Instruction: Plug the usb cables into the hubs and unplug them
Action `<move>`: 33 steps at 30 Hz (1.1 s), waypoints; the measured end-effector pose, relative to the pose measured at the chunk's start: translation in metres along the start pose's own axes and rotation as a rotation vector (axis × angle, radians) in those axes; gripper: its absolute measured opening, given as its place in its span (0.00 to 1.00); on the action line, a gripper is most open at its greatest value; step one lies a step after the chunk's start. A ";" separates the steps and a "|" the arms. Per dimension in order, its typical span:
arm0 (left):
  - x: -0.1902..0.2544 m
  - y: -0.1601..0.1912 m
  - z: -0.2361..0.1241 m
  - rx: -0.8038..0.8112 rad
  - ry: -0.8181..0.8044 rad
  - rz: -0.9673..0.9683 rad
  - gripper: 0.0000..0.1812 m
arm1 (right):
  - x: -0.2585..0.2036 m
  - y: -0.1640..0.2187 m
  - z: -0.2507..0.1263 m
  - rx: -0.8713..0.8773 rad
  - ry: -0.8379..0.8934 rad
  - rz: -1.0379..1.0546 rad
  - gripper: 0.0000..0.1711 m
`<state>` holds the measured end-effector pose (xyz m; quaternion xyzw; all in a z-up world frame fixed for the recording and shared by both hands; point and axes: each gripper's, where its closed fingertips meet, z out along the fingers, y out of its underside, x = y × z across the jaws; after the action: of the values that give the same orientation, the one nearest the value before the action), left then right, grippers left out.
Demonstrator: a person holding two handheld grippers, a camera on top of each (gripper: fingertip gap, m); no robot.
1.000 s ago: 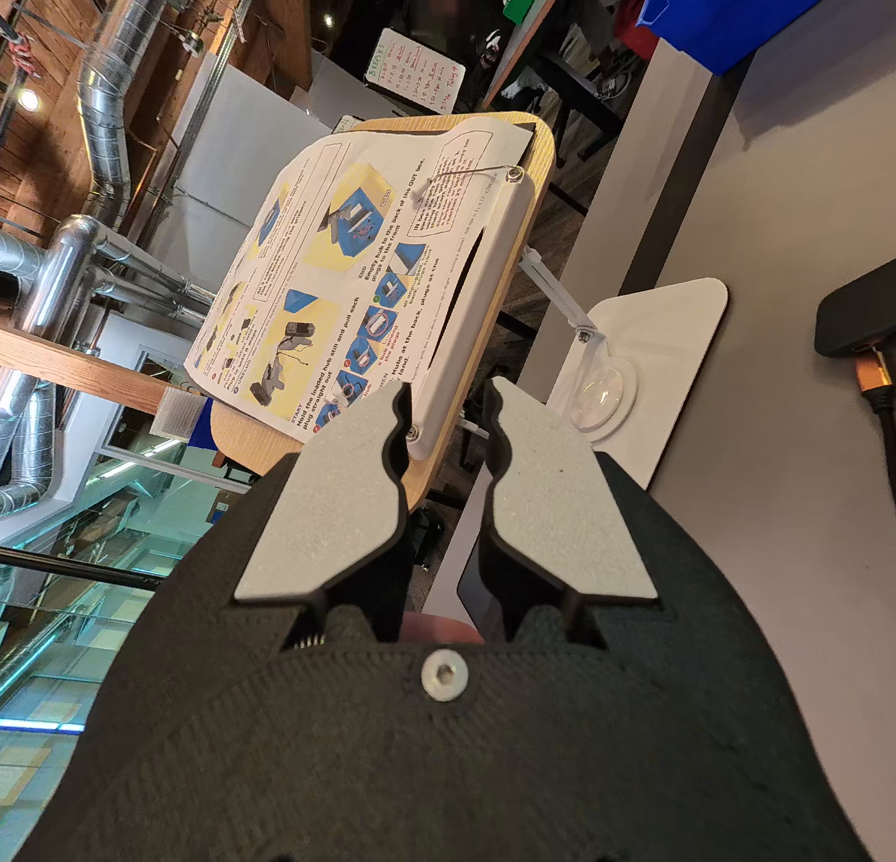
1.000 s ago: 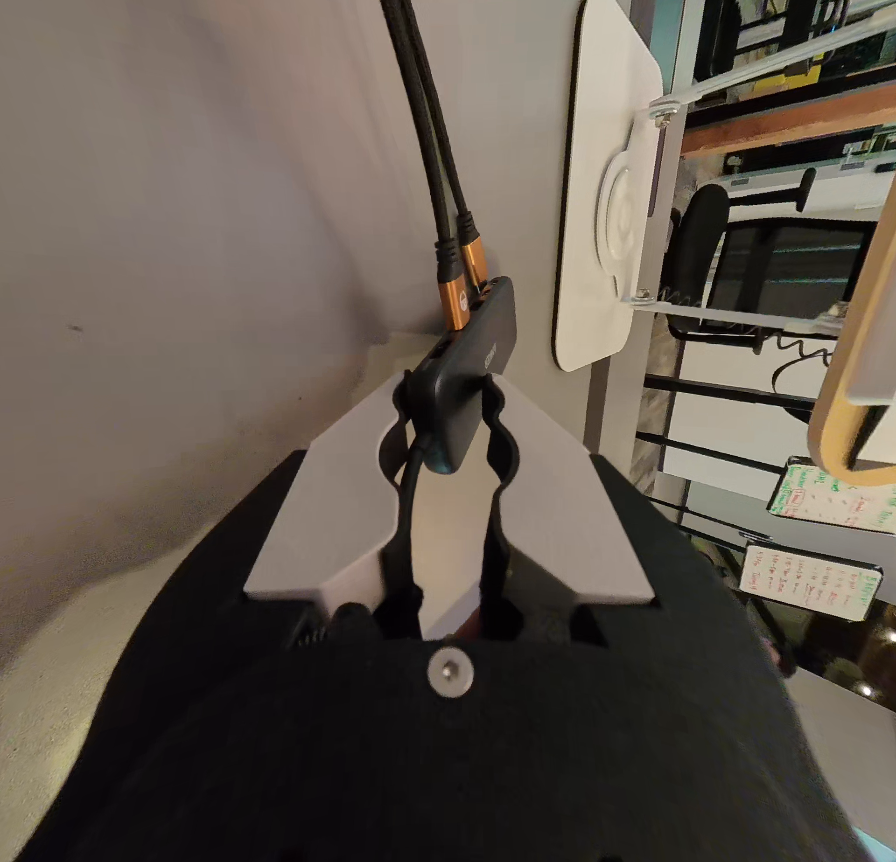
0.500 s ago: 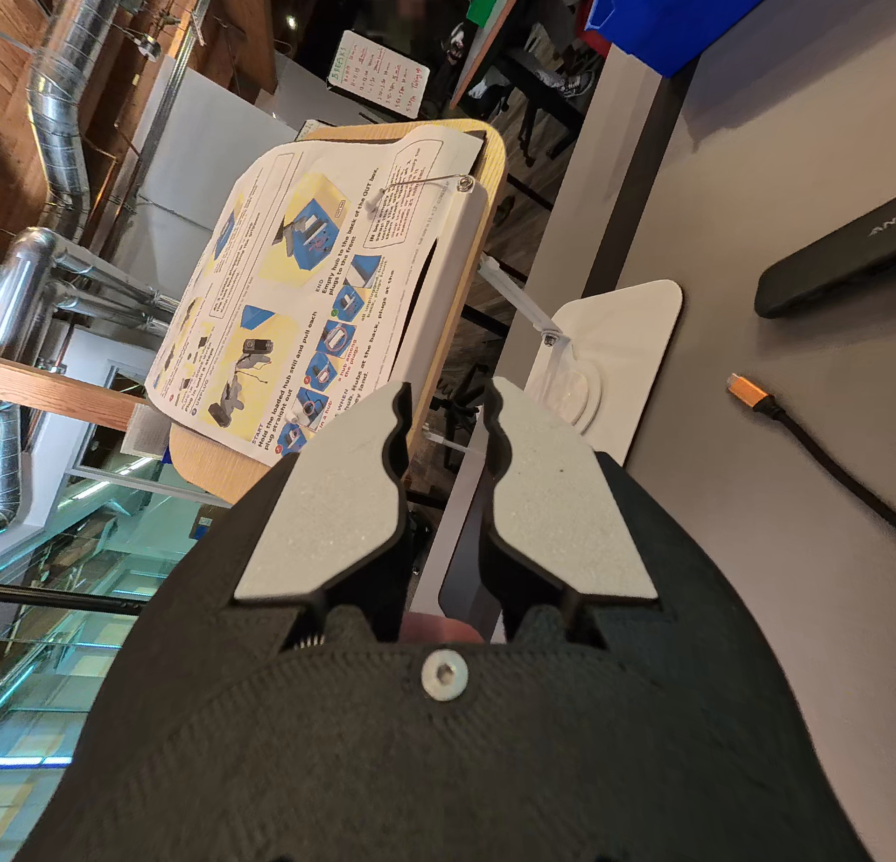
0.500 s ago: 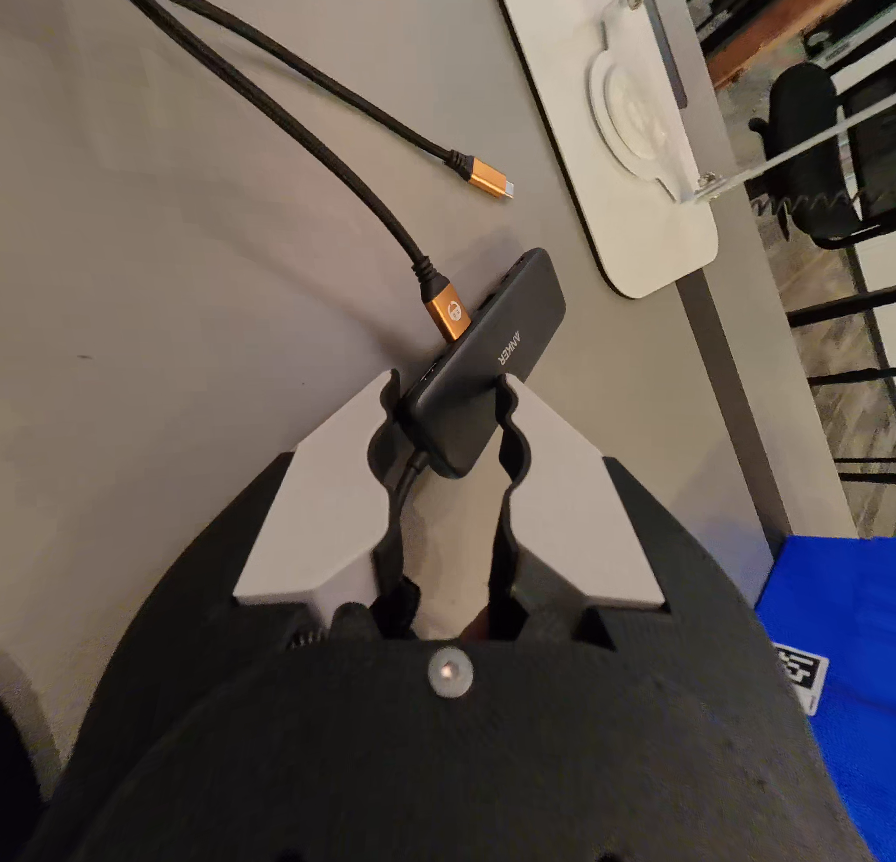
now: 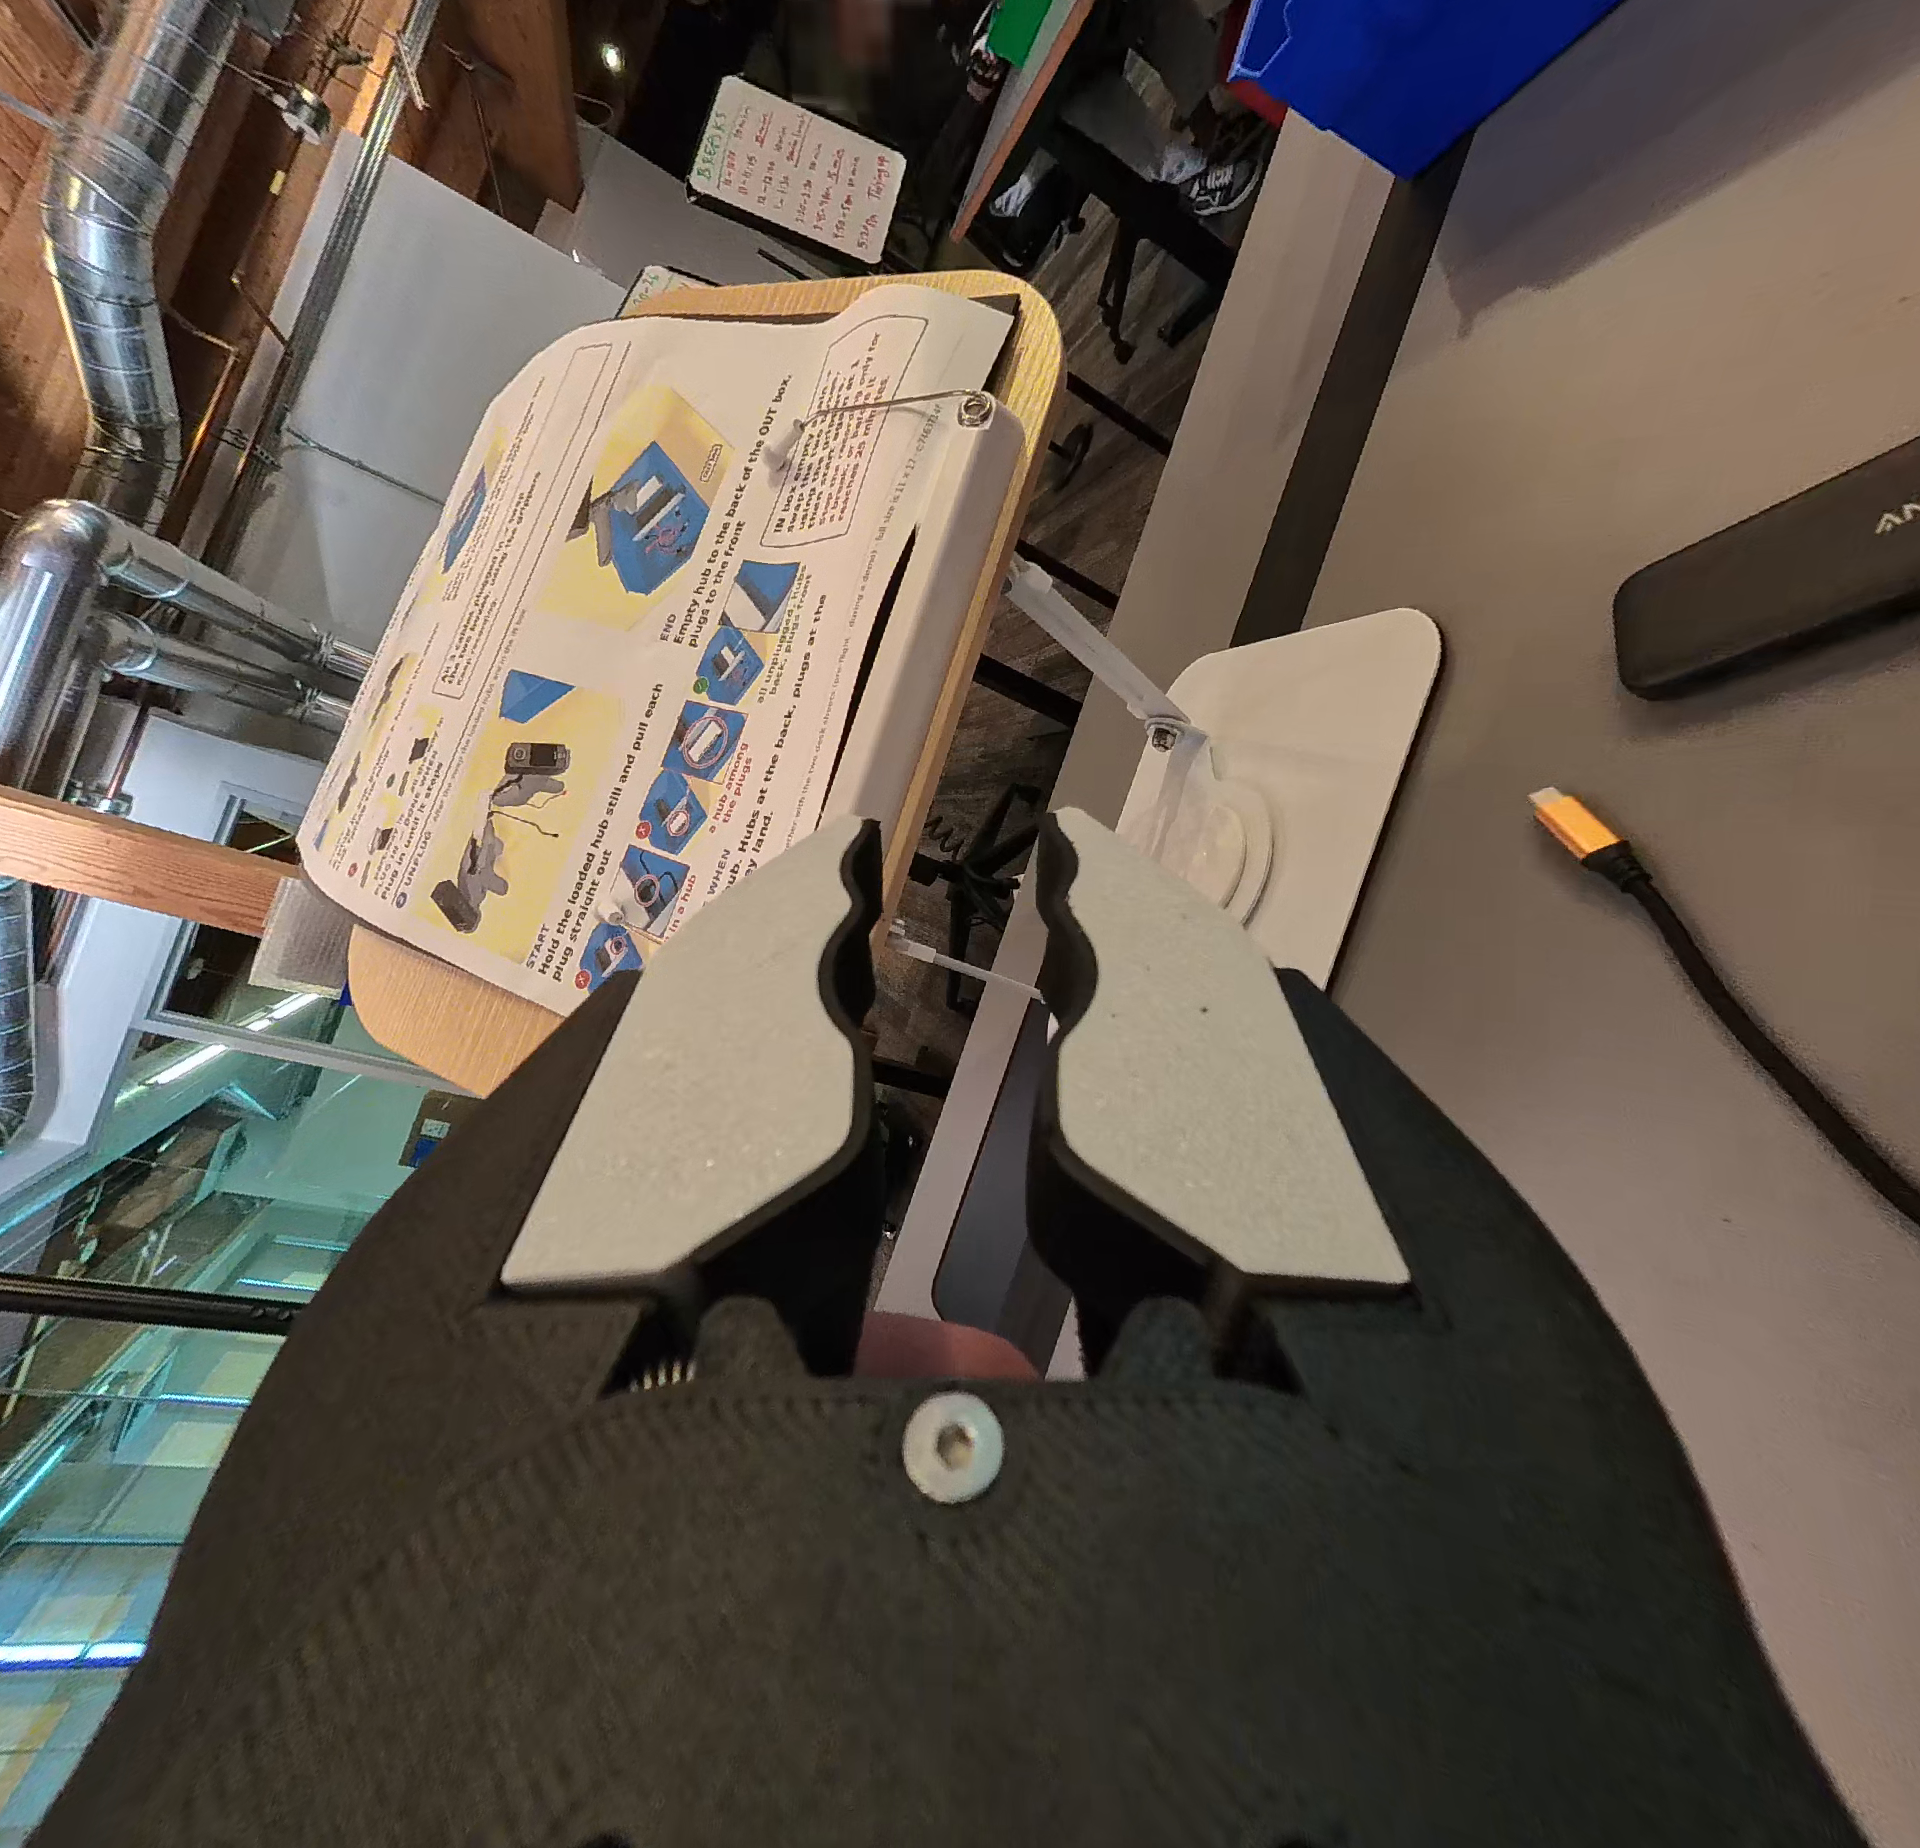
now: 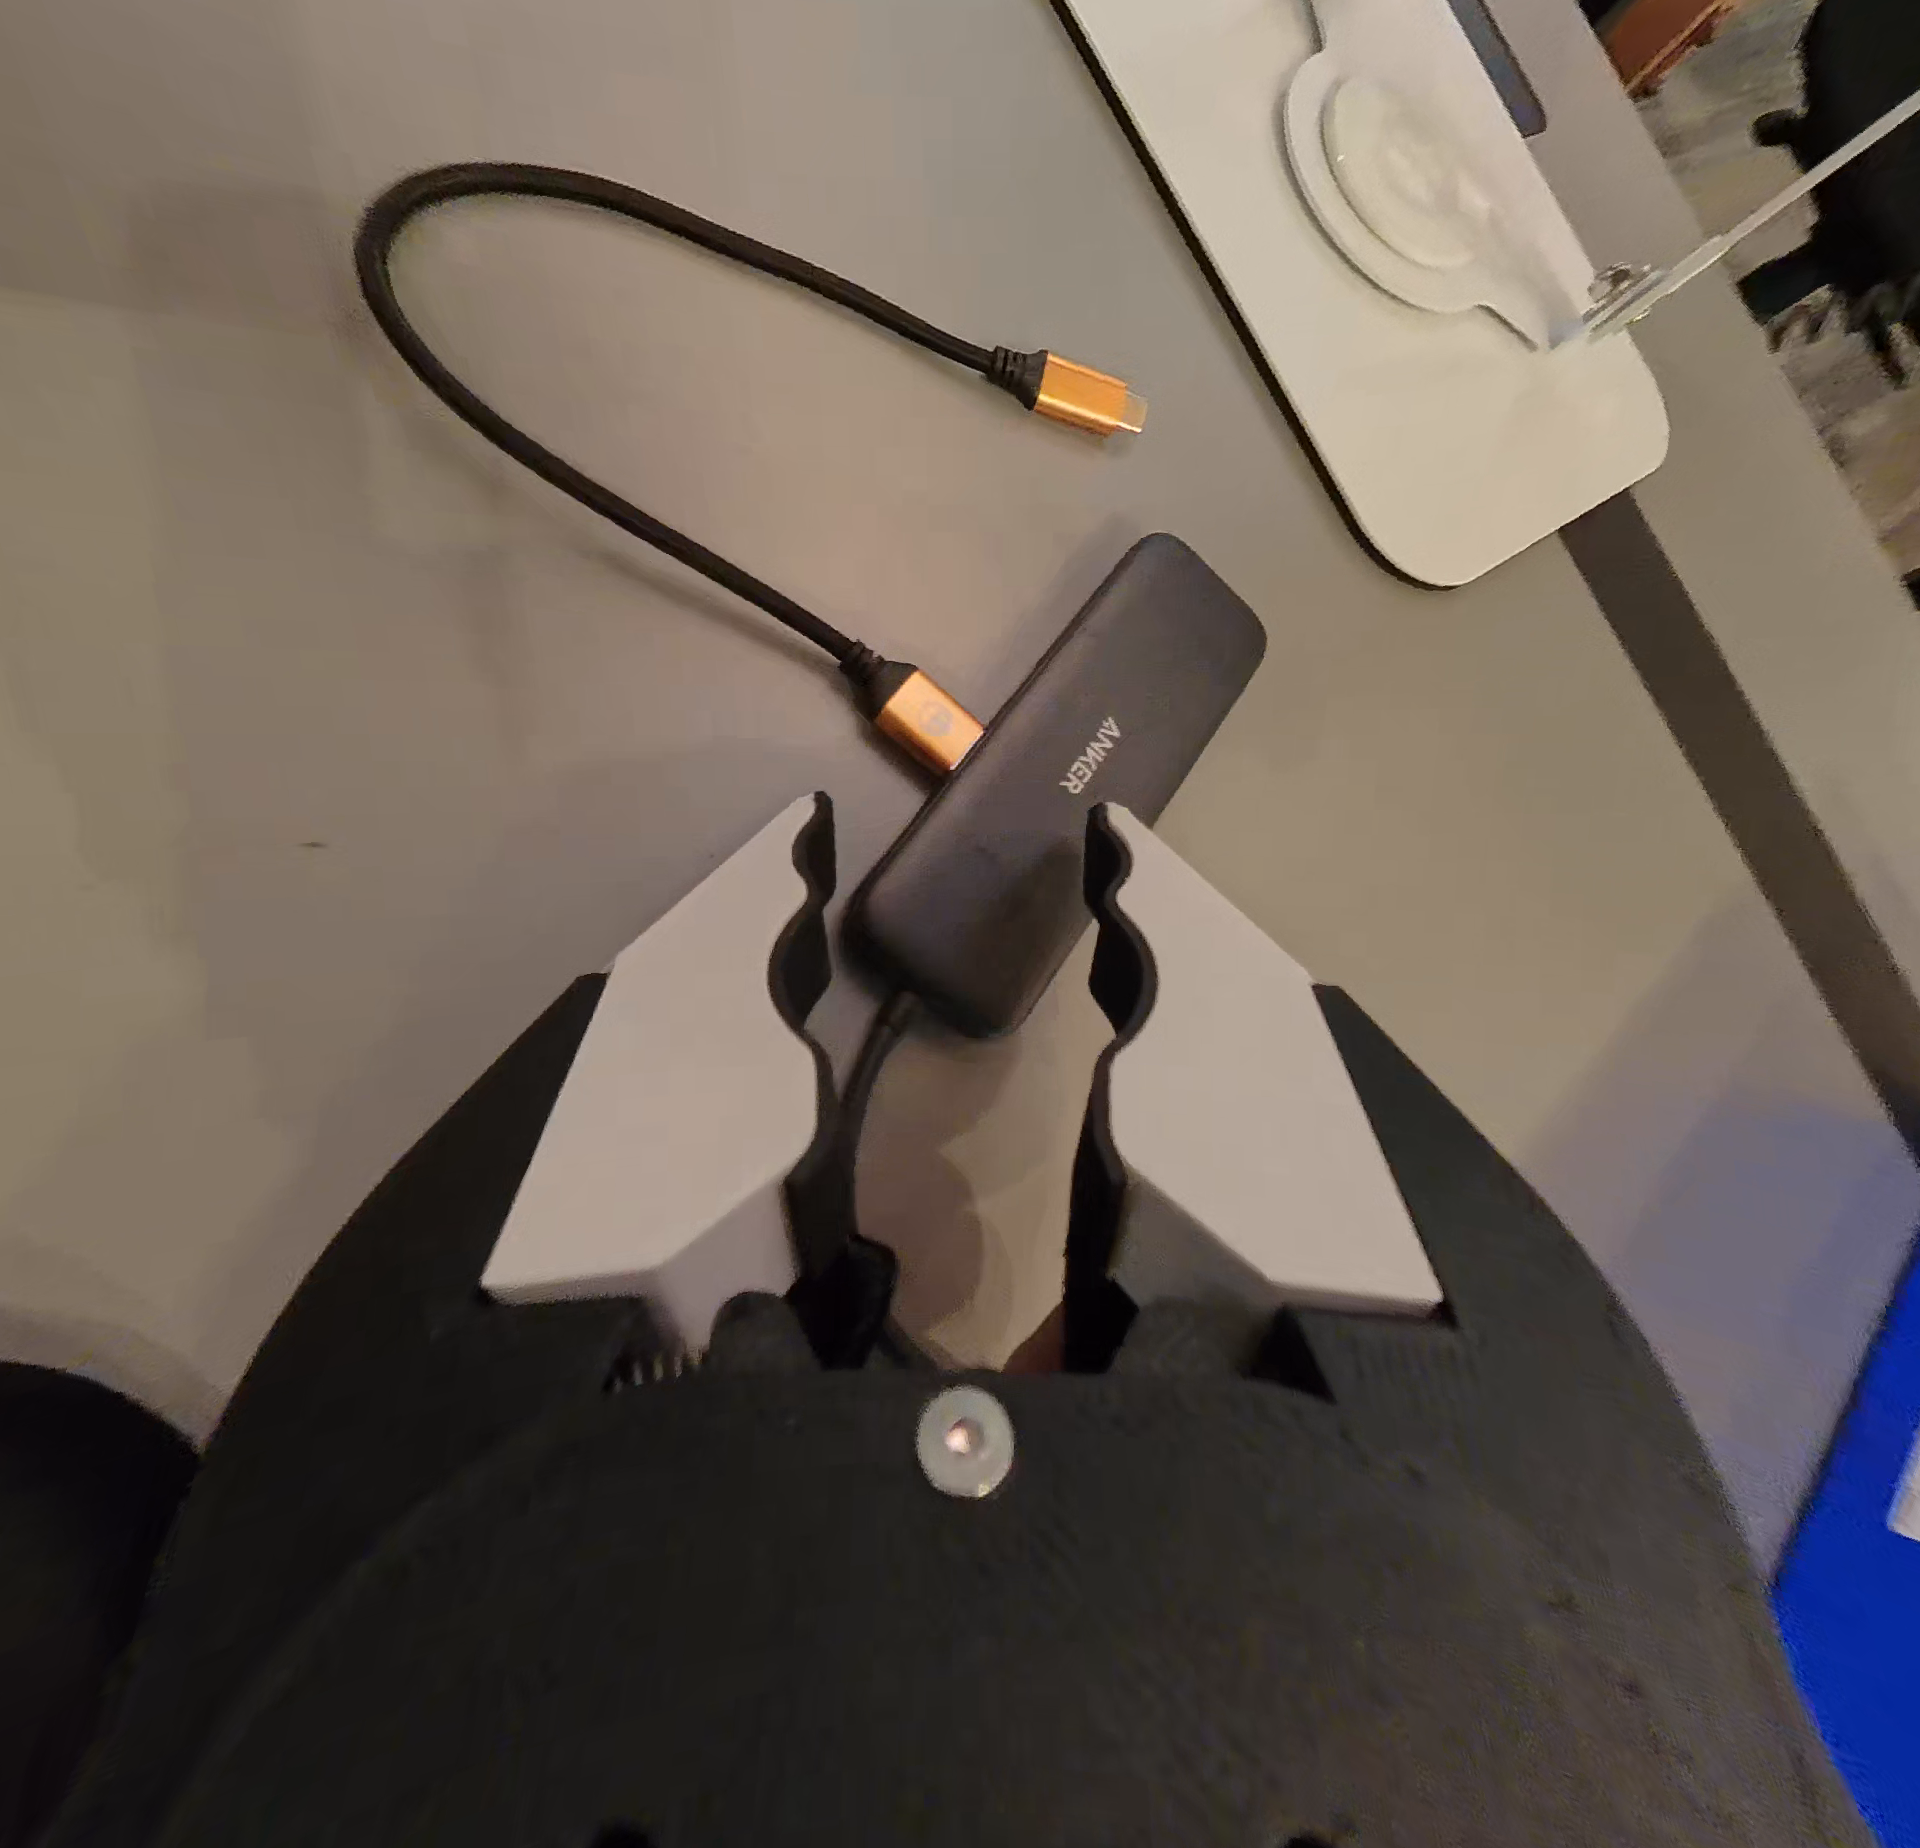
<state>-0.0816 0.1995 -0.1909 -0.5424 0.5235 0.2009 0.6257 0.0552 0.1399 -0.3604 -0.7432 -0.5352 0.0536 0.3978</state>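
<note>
The hub (image 6: 1060, 790) is released between the right gripper (image 6: 956, 832)'s spread fingers; 1 plug (image 6: 1081, 411) now lies freed ahead, the left gripper (image 5: 951, 848) parted, empty.

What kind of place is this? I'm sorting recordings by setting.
Probably a shared workshop or loft office. Exposed metal ducts run past brick and timber, a whiteboard stands among more desks, and an instruction sheet sits on a stand by the grey table.
</note>
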 end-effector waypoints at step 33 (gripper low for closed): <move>0.026 0.254 -0.184 -0.888 0.370 -0.595 0.19 | -0.030 -0.189 -0.032 0.447 -0.212 0.086 0.14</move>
<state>-0.3610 0.1118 -0.3072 -0.9040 0.3142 0.1182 0.2648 -0.0836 0.1184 -0.2261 -0.6491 -0.5165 0.2651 0.4915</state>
